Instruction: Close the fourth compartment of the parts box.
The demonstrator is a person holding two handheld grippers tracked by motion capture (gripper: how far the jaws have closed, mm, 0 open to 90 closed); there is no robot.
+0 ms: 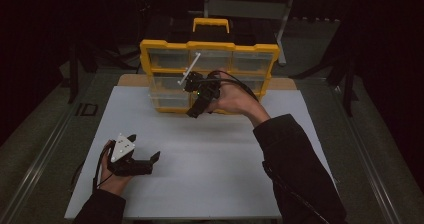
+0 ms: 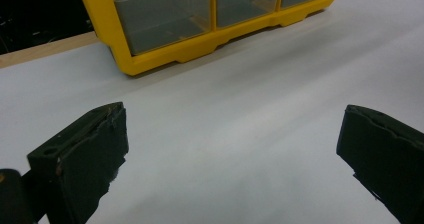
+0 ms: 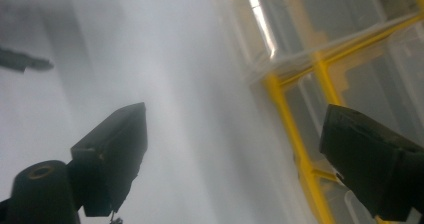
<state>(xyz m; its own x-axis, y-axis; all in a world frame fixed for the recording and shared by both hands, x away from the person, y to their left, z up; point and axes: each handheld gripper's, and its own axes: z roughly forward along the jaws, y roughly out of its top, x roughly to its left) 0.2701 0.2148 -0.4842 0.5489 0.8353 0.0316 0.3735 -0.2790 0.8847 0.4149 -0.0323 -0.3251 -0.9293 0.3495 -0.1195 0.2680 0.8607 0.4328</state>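
Right gripper [image 1: 194, 111]: high view, centre frame, jaws spread, empty, at the lower drawers of the yellow organiser [image 1: 210, 46]. Left gripper [image 1: 152, 160]: lower left, gaping, idle on the white board [image 1: 225, 174].
Left gripper view: organiser [image 2: 165, 59] upper left, well apart.
Right gripper view: yellow frame [image 3: 295, 134] right of centre, between the jaws. Advice: square up to one drawer front before closing.

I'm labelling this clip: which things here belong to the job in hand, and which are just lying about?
In the job:
- yellow drawer organizer
- right claw, open at its clear drawers

Not in play:
- left claw, open, resting on the white board
- metal frame behind the organizer
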